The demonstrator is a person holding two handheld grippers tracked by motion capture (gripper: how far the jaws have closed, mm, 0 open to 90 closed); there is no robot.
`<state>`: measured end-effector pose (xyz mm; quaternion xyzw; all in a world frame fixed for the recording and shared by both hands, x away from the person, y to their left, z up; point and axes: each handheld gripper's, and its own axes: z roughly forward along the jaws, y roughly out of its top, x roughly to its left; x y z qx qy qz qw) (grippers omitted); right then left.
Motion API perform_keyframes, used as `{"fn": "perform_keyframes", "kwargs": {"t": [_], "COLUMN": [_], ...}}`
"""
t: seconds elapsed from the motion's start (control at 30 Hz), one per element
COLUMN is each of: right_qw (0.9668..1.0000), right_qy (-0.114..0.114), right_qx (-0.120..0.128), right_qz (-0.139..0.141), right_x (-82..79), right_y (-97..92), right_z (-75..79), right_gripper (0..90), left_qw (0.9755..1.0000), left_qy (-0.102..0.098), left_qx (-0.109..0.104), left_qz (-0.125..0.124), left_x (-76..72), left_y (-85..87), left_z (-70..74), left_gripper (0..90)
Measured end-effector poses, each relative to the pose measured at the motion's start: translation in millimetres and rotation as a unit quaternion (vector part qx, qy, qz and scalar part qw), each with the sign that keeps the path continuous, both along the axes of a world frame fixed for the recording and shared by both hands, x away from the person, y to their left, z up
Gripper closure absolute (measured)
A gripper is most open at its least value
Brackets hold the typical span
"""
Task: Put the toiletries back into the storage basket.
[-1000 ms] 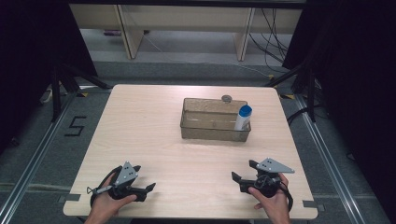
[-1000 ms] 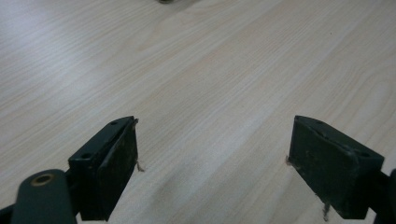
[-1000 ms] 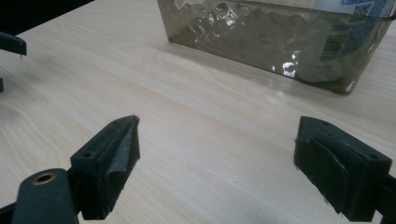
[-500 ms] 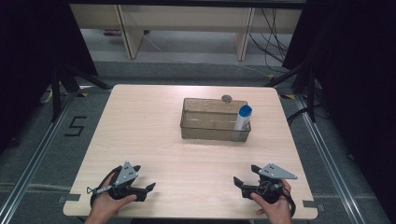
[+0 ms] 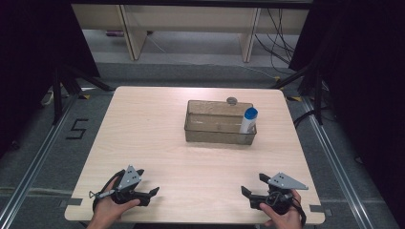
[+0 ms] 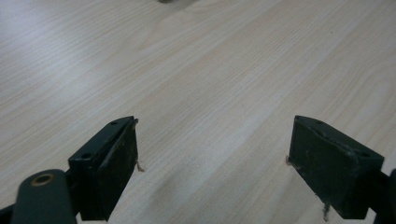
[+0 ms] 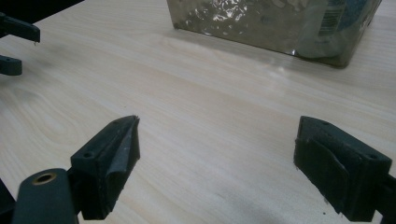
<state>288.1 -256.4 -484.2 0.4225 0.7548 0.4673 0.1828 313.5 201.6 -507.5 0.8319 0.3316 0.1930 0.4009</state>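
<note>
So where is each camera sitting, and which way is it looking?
High view: above the near side, looking forward and down at the table; both hands, left gripper and right gripper show.
Left gripper view: rides the left gripper, looking over bare wood.
Right gripper view: rides the right gripper, facing the clear bin.
High and right gripper views share bin and bottle.

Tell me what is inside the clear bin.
The clear bin holds a white bottle with a blue cap, upright at its right end. The tinted walls blur the bin's floor.
</note>
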Motion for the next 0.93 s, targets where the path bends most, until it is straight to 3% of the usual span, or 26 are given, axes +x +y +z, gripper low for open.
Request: {"fn": "perform_keyframes", "kwargs": {"t": [0.03,0.07,0.17,0.2,0.27,0.3,0.37,0.47,0.5,0.6,0.67,0.7,0.77,0.8,0.93], "right_qw": [0.9997,1.0000,0.9998,1.0000,0.9999,1.0000,0.9998,1.0000,0.9999,1.0000,0.9997,1.0000,1.0000,0.9998,1.0000], "right_qy": [0.011,0.001,0.012,-0.001,0.011,0.002,0.017,-0.001,0.007,0.004,0.019,0.004,0.005,0.016,0.005], "right_qx": [0.019,0.004,0.014,0.004,0.010,0.007,0.013,-0.002,0.009,-0.005,0.011,-0.005,-0.004,0.011,-0.007], "right_qz": [-0.005,0.000,-0.006,-0.004,-0.006,-0.004,-0.008,0.000,-0.008,-0.004,-0.008,-0.001,-0.001,-0.006,-0.004], "right_x": [-2.3,-1.5,-4.2,-2.8,-5.5,-5.0,-8.2,-8.3,-9.9,-11.3,-14.6,-13.2,-14.9,-16.7,-15.9], "right_y": [2.3,-0.2,0.0,-1.9,-2.0,-3.1,-2.7,-4.8,-3.1,-4.6,-2.4,-4.7,-4.1,-1.9,-5.3], "right_z": [-0.5,0.1,0.3,-0.6,-0.5,-0.8,-0.4,-1.1,-2.2,-1.1,-0.7,-0.8,-1.2,-1.8,-1.4], "right_gripper": [15.6,15.6,15.6,15.6,15.6,15.6,15.6,15.6,15.6,15.6,15.6,15.6,15.6,15.6,15.6], "left_qw": [1.0000,1.0000,1.0000,1.0000,1.0000,1.0000,1.0000,1.0000,1.0000,1.0000,1.0000,1.0000,1.0000,1.0000,1.0000], "left_qy": [0.002,0.004,0.000,0.000,-0.004,-0.004,0.000,0.002,0.002,0.002,0.000,0.000,0.001,0.002,0.002], "left_qx": [-0.005,-0.001,0.000,-0.001,-0.002,-0.002,0.000,0.002,0.000,0.002,0.000,0.000,0.000,0.000,-0.002], "left_qz": [0.000,-0.005,-0.001,-0.001,0.001,0.002,0.000,-0.003,-0.004,-0.003,0.001,0.001,-0.002,-0.004,-0.003], "left_x": [-0.3,-0.1,-0.3,0.0,0.1,0.1,0.0,0.2,-0.4,0.0,-0.3,-0.3,-0.7,-0.4,-0.4], "left_y": [-0.4,0.2,-0.1,-0.1,0.0,0.0,0.0,0.1,0.0,0.2,-0.2,-0.2,-0.1,-0.1,-0.1], "left_z": [-0.2,0.3,0.1,0.0,-0.2,-0.3,0.2,0.3,0.3,0.4,0.1,0.0,0.5,0.3,0.2], "left_gripper": [15.4,15.4,15.4,15.4,15.4,15.4,15.4,15.4,15.4,15.4,15.4,15.4,15.4,15.4,15.4]}}
